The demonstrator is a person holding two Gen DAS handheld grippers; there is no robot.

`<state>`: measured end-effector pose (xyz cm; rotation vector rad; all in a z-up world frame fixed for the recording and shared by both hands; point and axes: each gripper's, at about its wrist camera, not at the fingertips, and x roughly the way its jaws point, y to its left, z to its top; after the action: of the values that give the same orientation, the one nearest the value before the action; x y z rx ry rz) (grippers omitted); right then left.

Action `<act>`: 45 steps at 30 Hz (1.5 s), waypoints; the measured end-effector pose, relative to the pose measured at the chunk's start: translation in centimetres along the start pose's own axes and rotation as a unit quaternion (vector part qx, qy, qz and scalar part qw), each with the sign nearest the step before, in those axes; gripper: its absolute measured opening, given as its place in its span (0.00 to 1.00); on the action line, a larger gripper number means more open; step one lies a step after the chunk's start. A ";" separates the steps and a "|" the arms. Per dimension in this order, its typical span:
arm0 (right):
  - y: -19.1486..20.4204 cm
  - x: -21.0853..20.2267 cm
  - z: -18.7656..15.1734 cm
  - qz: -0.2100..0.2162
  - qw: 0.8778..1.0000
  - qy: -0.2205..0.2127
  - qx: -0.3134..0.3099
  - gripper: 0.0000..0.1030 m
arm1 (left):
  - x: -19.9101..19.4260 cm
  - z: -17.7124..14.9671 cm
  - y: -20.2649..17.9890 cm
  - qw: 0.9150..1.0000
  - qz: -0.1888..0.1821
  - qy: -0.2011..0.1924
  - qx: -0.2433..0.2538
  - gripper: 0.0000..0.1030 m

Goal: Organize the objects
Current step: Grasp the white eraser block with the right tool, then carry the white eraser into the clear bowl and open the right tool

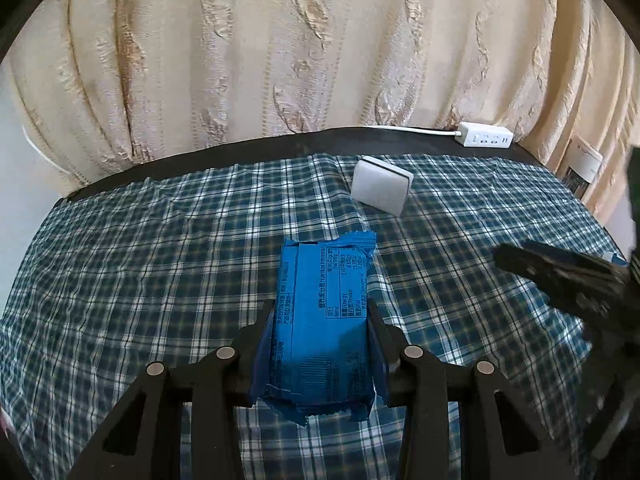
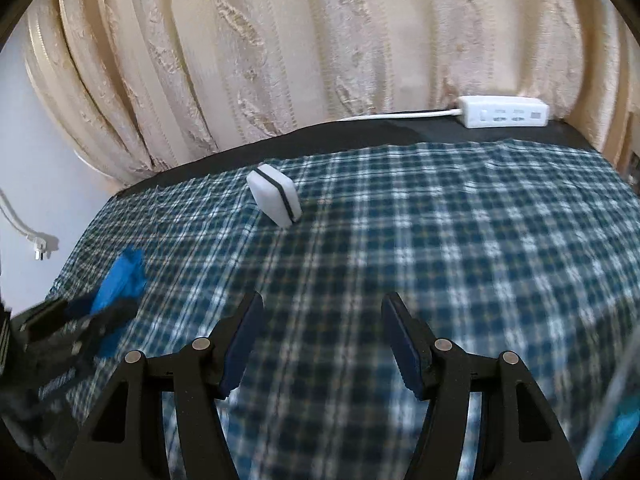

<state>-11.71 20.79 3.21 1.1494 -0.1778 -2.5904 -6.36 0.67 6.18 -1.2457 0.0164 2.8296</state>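
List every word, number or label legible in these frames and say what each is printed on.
"Nutritional Information": on the blue snack wrapper clamped in the left gripper.
"Energy", "Protein": same wrapper, in its nutrition table.
Other wrapper print, including the table's figures: too small to read.
Power strip: socket marks only, no legible text.
White block: no text.

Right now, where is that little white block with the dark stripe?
The white block stands on the checked cloth near the table's far edge, in front of the curtain. It sits beyond the blue packet and left of the power strip.

Cream curtain [image 1: 280,48] behind plaid-clothed table [image 1: 120,260].
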 end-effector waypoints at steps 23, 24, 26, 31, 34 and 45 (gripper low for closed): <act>4.8 11.0 8.2 0.016 0.998 0.016 -0.066 0.61 | 0.2 0.0 1.4 0.999 -0.011 0.007 -0.030 0.42; 4.7 11.2 8.2 0.017 0.998 0.015 -0.066 0.61 | 0.2 -0.1 1.4 0.999 -0.011 0.008 -0.030 0.42; 4.8 11.6 8.4 0.020 0.997 0.015 -0.067 0.61 | 0.3 -0.1 1.5 0.999 -0.011 0.010 -0.030 0.42; 5.6 12.0 8.4 0.028 0.996 0.016 -0.079 0.52 | 0.6 -0.1 1.6 0.999 -0.009 0.014 -0.031 0.42; 5.9 12.0 8.2 0.023 0.996 0.018 -0.082 0.40 | 0.6 -0.1 1.5 0.999 -0.008 0.014 -0.031 0.42; 6.4 7.9 7.2 0.031 0.997 -0.001 -0.066 0.37 | 0.1 -0.2 1.5 0.999 -0.013 0.007 -0.029 0.42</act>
<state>-20.64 12.13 4.01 1.0783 -0.0420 -2.5086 -6.41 -0.81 5.95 -1.2656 -0.0822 2.8184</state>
